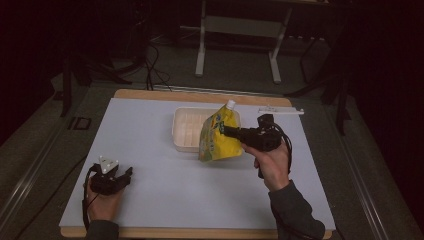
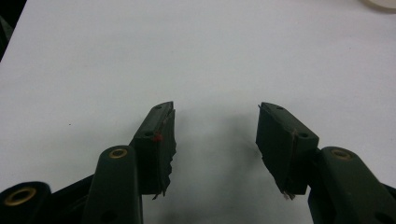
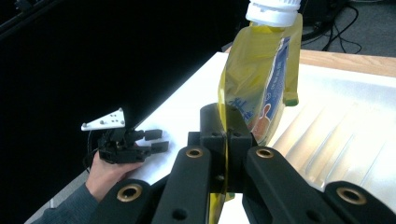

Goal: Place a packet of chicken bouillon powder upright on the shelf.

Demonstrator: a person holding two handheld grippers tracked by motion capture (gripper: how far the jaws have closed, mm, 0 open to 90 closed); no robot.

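Observation:
A yellow spouted pouch [image 1: 216,140] with a white cap [image 1: 230,104] hangs upright over the front right corner of a white ribbed tray [image 1: 186,127]. My right gripper [image 1: 226,131] is shut on the pouch's side edge. Seen in the right gripper view, the jaws of the right gripper [image 3: 226,137] pinch the seam of the pouch [image 3: 261,74] below its cap [image 3: 273,11], with the tray [image 3: 345,140] behind. My left gripper [image 1: 129,173] rests low at the table's front left, open. In its own view the left gripper [image 2: 215,140] holds nothing over the bare white surface.
The white board [image 1: 175,195] lies on a wooden tabletop [image 1: 200,95]. A thin white strip [image 1: 280,111] lies at the back right. Beyond the table stand a metal frame's legs [image 1: 201,55] and floor cables. The tray's corner [image 2: 380,3] peeks in far from the left gripper.

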